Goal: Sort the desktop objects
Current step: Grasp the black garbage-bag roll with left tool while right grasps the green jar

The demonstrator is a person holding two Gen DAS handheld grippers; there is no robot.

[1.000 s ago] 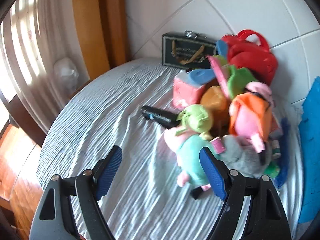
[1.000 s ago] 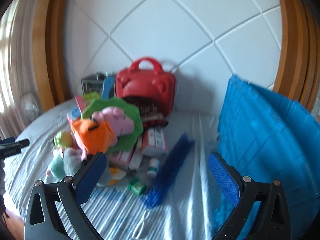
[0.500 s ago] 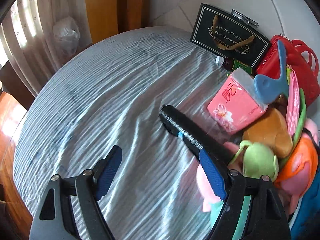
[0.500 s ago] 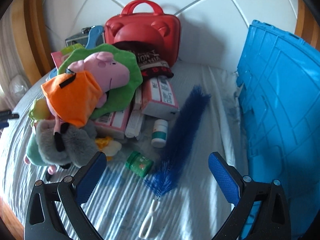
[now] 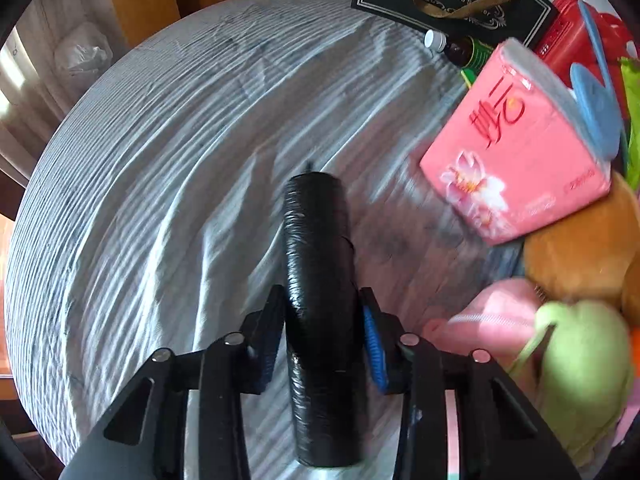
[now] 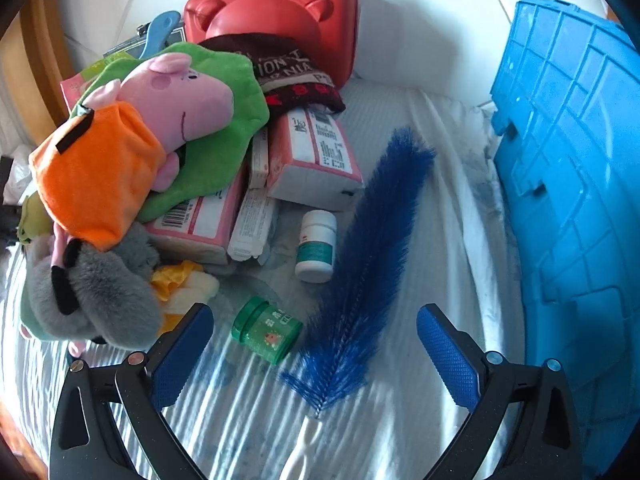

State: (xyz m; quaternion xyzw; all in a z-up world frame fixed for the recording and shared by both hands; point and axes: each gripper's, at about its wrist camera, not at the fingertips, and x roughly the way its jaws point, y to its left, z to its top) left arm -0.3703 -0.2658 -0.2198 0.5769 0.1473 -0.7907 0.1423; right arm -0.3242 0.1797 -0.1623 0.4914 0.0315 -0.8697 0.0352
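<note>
The black roll [image 5: 318, 280], wrinkled and glossy, is lying on the striped cloth [image 5: 160, 160], running away from the camera; the left gripper [image 5: 322, 332] is clenching it near its close end. To its right a pink tissue pack [image 5: 516, 160] and soft toys [image 5: 580, 368] are crowding in. The right gripper [image 6: 314, 354] is hanging released over a bristly blue brush [image 6: 372, 256], a green jar [image 6: 266, 330] just left of it and a blue crate [image 6: 572, 200] at the right.

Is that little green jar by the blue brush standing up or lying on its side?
On its side. The green jar lies tipped on the striped cloth, its lid pointing up-left, beside the blue brush.
</note>
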